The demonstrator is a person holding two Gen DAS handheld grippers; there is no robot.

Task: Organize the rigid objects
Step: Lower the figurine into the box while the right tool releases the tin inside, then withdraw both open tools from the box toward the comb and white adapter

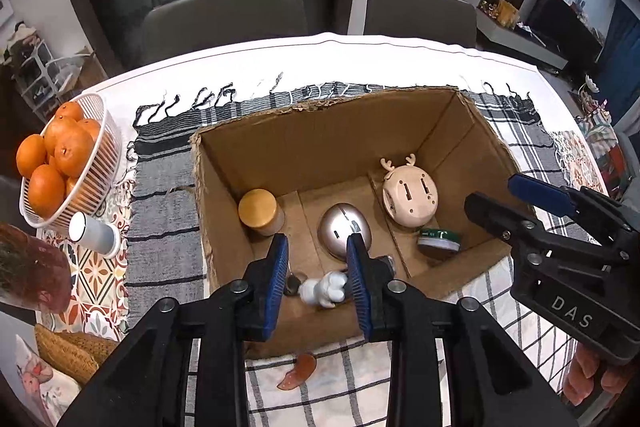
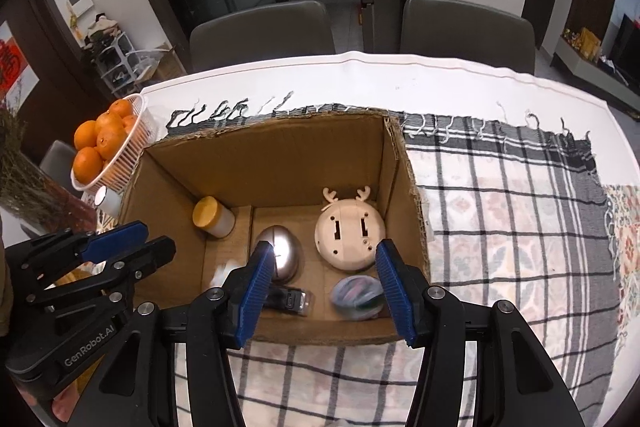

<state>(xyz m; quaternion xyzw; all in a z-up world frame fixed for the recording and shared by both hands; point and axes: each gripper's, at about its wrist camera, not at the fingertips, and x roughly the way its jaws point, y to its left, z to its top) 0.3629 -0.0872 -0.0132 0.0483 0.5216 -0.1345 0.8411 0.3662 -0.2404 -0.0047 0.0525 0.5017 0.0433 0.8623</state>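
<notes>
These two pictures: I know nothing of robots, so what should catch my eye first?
The open cardboard box in the middle of the checked cloth, holding a silver egg-shaped mouse, a pink antlered gadget and a yellow-lidded jar. Blue-padded tongs, left and right, hang open over it. Oranges fill a white basket to the left.

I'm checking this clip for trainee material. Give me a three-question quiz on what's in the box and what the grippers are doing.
1. True or false: the cardboard box holds a jar with a yellow lid in its far-left corner.
2. Which item lies directly beside the silver egg-shaped mouse, toward the box's right wall? A) the basket of oranges B) the pink antlered gadget C) the white cylinder
3. Fill in: the left gripper and right gripper both have their jaws ____.

Key: 1 true; 2 B; 3 open, neither is gripping anything.
</notes>
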